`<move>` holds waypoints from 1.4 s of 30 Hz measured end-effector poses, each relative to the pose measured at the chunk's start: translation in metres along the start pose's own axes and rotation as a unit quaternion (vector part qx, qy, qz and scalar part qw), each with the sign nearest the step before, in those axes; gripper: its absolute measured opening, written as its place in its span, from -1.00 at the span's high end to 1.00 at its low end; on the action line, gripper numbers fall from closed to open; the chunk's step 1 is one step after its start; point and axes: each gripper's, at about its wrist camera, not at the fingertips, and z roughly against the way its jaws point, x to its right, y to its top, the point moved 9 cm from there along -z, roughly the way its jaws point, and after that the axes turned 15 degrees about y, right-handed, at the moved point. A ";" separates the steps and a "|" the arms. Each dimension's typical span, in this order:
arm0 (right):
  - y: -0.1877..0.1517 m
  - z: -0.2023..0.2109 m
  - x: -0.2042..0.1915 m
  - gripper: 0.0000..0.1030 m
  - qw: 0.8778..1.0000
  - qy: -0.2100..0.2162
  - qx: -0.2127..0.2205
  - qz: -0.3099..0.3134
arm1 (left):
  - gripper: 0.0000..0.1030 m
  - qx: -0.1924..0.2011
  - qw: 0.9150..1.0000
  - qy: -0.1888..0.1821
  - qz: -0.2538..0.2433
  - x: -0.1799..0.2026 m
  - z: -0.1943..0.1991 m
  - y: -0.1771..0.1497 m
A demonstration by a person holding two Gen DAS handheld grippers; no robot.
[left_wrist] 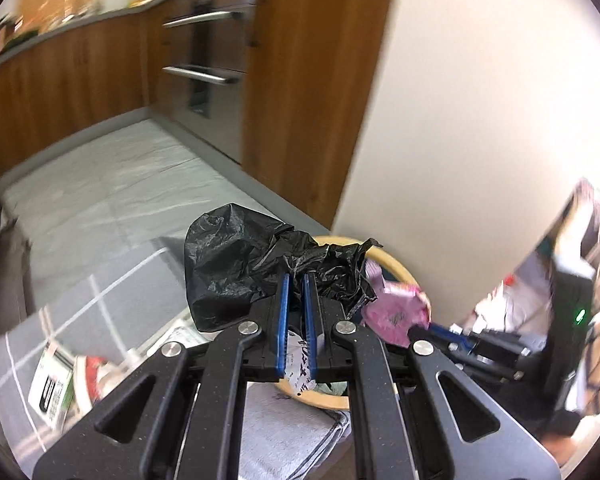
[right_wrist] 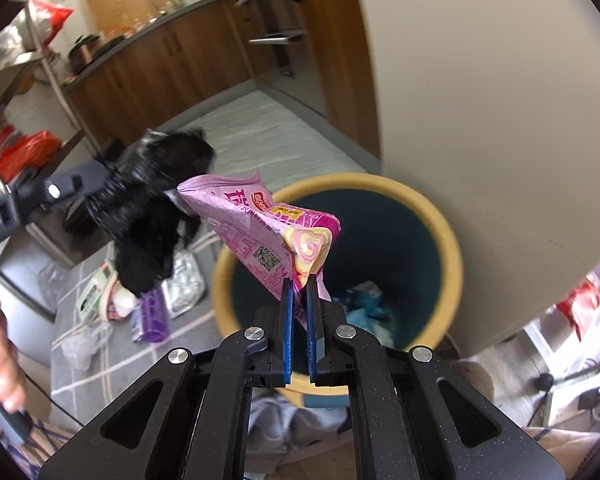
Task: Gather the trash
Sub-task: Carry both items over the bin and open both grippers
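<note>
Tongs (right) over bin, litter beside

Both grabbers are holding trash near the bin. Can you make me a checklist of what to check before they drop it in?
1. Right gripper pinches pink wrapper: ok.
2. Left gripper pinches black plastic bag: ok.
3. Wrapper over the bin opening: ok.
4. Black bag over the opening: cannot tell; it looks off to the side.
5. Room left in bin: ok.
6. All floor trash collected: not ok.

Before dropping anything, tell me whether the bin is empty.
Not empty: the bin already holds crumpled blue and white trash at its bottom.
</note>
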 end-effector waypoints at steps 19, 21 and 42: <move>-0.017 -0.004 0.042 0.86 0.996 -0.012 -0.021 -0.080 | 0.83 -0.107 0.991 -0.078 -0.019 0.066 -0.079 -0.042; -0.017 -0.006 0.042 0.85 0.996 -0.013 -0.027 -0.081 | 0.73 -0.105 0.991 -0.077 -0.019 0.062 -0.079 -0.041; -0.002 0.002 0.003 0.40 1.000 -0.012 0.006 -0.009 | -0.12 -0.044 0.998 -0.043 0.029 -0.017 -0.019 -0.028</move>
